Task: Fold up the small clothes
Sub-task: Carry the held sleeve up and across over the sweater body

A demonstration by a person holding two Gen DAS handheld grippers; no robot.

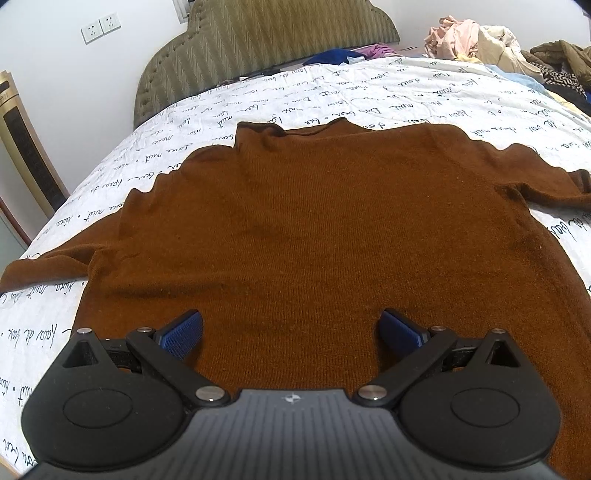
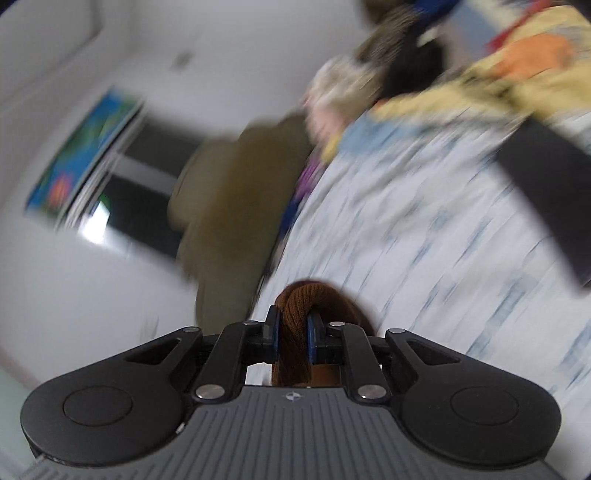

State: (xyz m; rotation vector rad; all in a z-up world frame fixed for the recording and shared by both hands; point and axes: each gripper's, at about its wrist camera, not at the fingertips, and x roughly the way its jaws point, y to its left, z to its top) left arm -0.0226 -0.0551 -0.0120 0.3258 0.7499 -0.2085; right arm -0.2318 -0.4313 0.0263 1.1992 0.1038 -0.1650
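Observation:
A brown knit sweater (image 1: pixel 314 229) lies flat on the bed, collar at the far side and both sleeves spread out to the left and right. My left gripper (image 1: pixel 291 328) is open, its blue pads just above the sweater's near hem, holding nothing. My right gripper (image 2: pixel 293 332) is shut on a bunched fold of the brown sweater (image 2: pixel 295 314), held above the bed. The right wrist view is heavily blurred by motion.
The bed has a white sheet (image 1: pixel 369 92) printed with script and an olive padded headboard (image 1: pixel 266 44). A pile of loose clothes (image 1: pixel 498 44) sits at the far right; it also shows in the right wrist view (image 2: pixel 461 74). A white wall with sockets (image 1: pixel 101 27) is at left.

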